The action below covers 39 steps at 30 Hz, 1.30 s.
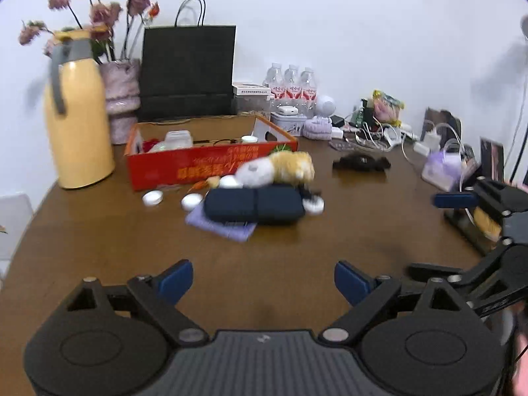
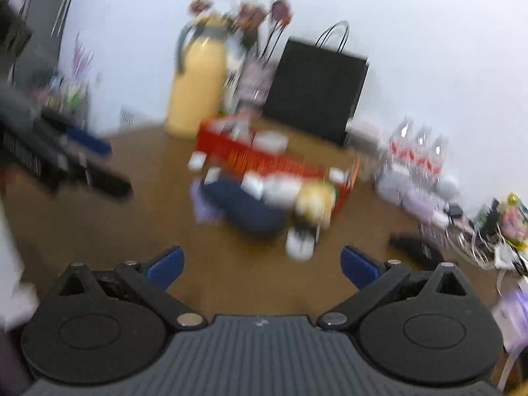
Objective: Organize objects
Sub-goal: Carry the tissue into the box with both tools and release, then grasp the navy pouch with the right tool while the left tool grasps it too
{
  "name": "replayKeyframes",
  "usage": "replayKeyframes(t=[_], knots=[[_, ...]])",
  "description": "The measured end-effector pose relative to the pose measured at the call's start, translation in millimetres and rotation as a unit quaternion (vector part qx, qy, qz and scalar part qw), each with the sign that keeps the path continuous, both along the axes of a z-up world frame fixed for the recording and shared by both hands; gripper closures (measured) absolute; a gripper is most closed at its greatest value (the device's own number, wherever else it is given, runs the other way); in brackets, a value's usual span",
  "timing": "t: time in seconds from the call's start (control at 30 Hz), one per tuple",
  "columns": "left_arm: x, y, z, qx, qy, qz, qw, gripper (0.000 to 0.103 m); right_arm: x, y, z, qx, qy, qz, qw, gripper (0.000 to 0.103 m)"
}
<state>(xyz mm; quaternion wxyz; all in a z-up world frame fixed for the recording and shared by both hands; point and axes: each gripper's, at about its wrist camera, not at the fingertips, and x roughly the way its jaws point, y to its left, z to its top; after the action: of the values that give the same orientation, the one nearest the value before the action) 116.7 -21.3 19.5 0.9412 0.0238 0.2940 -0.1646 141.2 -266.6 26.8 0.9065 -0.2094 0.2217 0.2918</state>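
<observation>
Where the navy zip pouch (image 1: 254, 205) lies on a lavender cloth (image 1: 220, 227) mid-bench, we see the plush cat (image 1: 275, 169) resting against its far edge, white caps (image 1: 152, 197) scattered beside it. Just behind stands the red cardboard box (image 1: 211, 161), then the yellow thermos jug (image 1: 76, 115) and black paper bag (image 1: 187, 71). Our left tool (image 1: 263, 279) and right tool (image 2: 261, 264) hover over the brown bench (image 1: 99, 247), both spread wide, holding nothing.

At the upper left of my left view a tall yellow thermos jug with a grey handle (image 1: 77, 122) stands beside a pale pink vase of dried roses (image 1: 120, 99). A black paper bag (image 1: 188, 69) leans centre; three clear water bottles (image 1: 292, 87) right.
</observation>
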Motion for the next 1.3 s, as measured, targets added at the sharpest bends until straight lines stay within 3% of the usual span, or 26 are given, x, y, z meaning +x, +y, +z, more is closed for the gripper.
replayKeyframes(t=[0.13, 0.23, 0.47, 0.67, 0.77, 0.83, 0.93, 0.97, 1.0, 1.07, 1.13, 1.2, 1.3], knots=[[-41, 27, -2, 0.022, -0.021, 0.053, 0.9982, 0.010, -46, -29, -2, -0.015, 0.018, -0.015, 1.000, 0.000], [-40, 39, 0, 0.013, -0.023, 0.070, 0.9972, 0.009, -58, -45, 2, 0.004, 0.012, -0.040, 0.999, 0.000], [3, 24, -6, 0.031, -0.034, 0.054, 0.9975, 0.009, -17, -31, -1, 0.043, -0.002, -0.085, 0.995, 0.000], [78, 13, -23, -0.001, -0.002, 0.022, 0.9998, 0.015, 39, -1, -14, 0.080, 0.030, -0.073, 0.994, 0.001], [131, 7, -34, -0.015, 0.010, 0.030, 0.9994, 0.023, 80, 19, -25, 0.118, 0.065, -0.076, 0.988, 0.011], [167, 3, -42, -0.028, 0.020, 0.035, 0.9988, 0.034, 112, 32, -34, 0.147, 0.096, -0.098, 0.980, 0.019], [215, 1, -58, -0.052, 0.068, 0.020, 0.9961, 0.055, 155, 43, -49, 0.207, 0.154, -0.126, 0.958, 0.032], [225, 3, -63, -0.072, 0.082, 0.020, 0.9938, 0.056, 168, 48, -55, 0.222, 0.174, -0.129, 0.951, 0.040], [230, 6, -66, -0.092, 0.087, 0.023, 0.9916, 0.057, 175, 51, -60, 0.226, 0.184, -0.135, 0.947, 0.053], [231, 7, -65, -0.092, 0.079, 0.033, 0.9921, 0.063, 185, 56, -68, 0.239, 0.194, -0.147, 0.940, 0.055], [225, 5, -64, -0.079, 0.064, 0.028, 0.9945, 0.067, 187, 61, -70, 0.230, 0.189, -0.148, 0.943, 0.060], [221, 5, -64, -0.080, 0.062, 0.033, 0.9943, 0.069, 185, 62, -68, 0.227, 0.181, -0.151, 0.945, 0.071], [201, 6, -54, -0.087, 0.066, 0.038, 0.9933, 0.073, 177, 56, -59, 0.235, 0.176, -0.153, 0.944, 0.076]])
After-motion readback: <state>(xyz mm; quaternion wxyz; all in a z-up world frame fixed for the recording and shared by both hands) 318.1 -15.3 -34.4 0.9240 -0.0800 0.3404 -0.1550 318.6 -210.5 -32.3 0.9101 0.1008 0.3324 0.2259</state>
